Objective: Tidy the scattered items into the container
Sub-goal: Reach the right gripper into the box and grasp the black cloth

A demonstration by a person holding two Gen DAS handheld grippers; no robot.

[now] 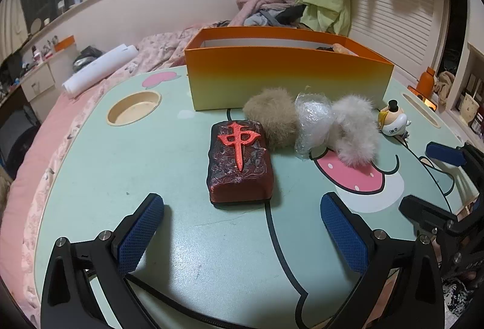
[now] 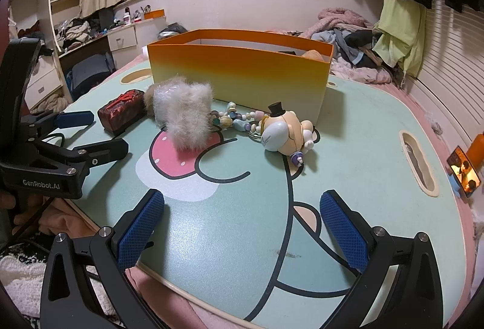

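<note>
Orange card box (image 1: 287, 74) stands at the table's (image 1: 121, 177) far side, mostly unfilled. Before it lie the red mahjong block (image 1: 239, 162), tan pompom (image 1: 272, 120), white fluff (image 2: 184, 117), beads (image 2: 233, 117) and duck figure (image 2: 284, 132). Left gripper (image 1: 242, 232) faces the block, spread wide and empty, probably lining up; right gripper (image 2: 242, 229) likewise, bare table ahead.

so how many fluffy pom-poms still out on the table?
2. The tan pom-pom lies behind the red mahjong block, near the orange box; the white pom-pom is right of the plastic wrap. More may hide inside the box.
</note>
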